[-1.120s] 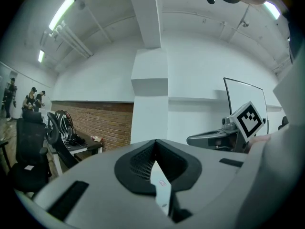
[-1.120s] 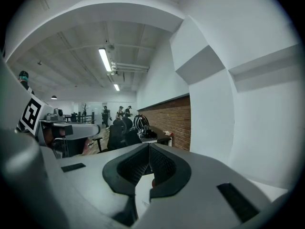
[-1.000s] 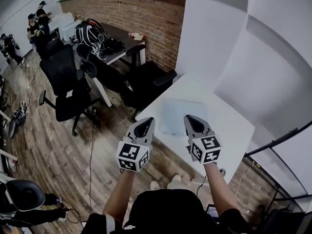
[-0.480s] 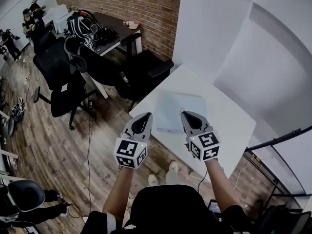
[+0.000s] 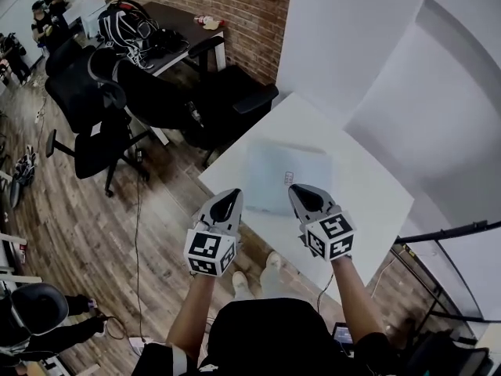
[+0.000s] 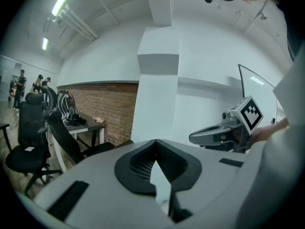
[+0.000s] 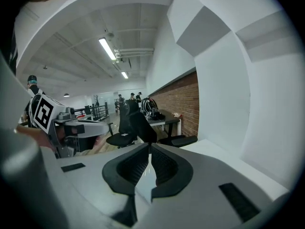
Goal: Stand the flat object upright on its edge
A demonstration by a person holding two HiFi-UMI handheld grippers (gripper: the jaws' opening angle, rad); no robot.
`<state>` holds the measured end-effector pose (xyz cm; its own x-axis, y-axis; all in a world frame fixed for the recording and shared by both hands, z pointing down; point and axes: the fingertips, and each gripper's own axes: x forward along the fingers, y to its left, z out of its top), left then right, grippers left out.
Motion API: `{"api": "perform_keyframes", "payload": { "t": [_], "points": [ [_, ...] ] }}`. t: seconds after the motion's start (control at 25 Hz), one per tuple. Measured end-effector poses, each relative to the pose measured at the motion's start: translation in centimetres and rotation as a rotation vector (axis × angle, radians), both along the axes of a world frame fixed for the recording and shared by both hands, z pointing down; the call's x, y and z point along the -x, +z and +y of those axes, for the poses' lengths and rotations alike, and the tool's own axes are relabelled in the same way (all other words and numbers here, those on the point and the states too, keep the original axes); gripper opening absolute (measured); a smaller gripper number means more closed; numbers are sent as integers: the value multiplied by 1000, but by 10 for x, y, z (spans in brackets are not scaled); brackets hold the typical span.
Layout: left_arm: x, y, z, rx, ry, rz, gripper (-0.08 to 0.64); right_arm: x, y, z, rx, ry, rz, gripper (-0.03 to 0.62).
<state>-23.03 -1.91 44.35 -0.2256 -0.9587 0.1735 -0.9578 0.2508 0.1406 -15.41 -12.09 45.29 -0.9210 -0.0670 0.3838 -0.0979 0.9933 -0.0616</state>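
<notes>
Two grippers hover at the near edge of the white table (image 5: pixel 364 190) in our head view, left gripper (image 5: pixel 232 196) and right gripper (image 5: pixel 296 192), with the flat object (image 5: pixel 286 171), a pale squarish sheet, lying flat just ahead, nearer the right; we find the jaws pressed together, empty, in the left gripper view, then likewise in the right gripper view.

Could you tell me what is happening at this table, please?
A person stands at a white table with a gripper in each hand. A pale flat panel lies flat on the tabletop; it has not yet been stood on its edge. The left gripper and the right gripper are held side by side near the panel's near side, both with their jaws shut and nothing between them. The job looks not yet begun.
</notes>
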Motion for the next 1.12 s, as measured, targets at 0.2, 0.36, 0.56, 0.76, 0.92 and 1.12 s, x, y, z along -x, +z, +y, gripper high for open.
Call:
{"api": "perform_keyframes", "payload": {
  "t": [0.2, 0.36, 0.56, 0.76, 0.92, 1.12],
  "points": [
    [2, 33, -6, 44, -5, 48, 12, 4, 39, -15, -3, -24, 97, 41],
    [-2, 68, -9, 90, -13, 106, 12, 4, 85, -26, -10, -51, 210, 43],
    [-8, 101, -11, 114, -23, 200, 12, -4, 129, -39, 9, -78, 314, 44],
    [-16, 134, -15, 145, -21, 270, 12, -13, 165, -49, 17, -100, 407, 135],
    [-19, 154, -22, 163, -18, 313, 12, -15, 185, -67, -11, -108, 478, 169],
    [-27, 168, -24, 190, -3, 337, 12, -19, 201, -103, -32, -75, 557, 225]
  ]
}}
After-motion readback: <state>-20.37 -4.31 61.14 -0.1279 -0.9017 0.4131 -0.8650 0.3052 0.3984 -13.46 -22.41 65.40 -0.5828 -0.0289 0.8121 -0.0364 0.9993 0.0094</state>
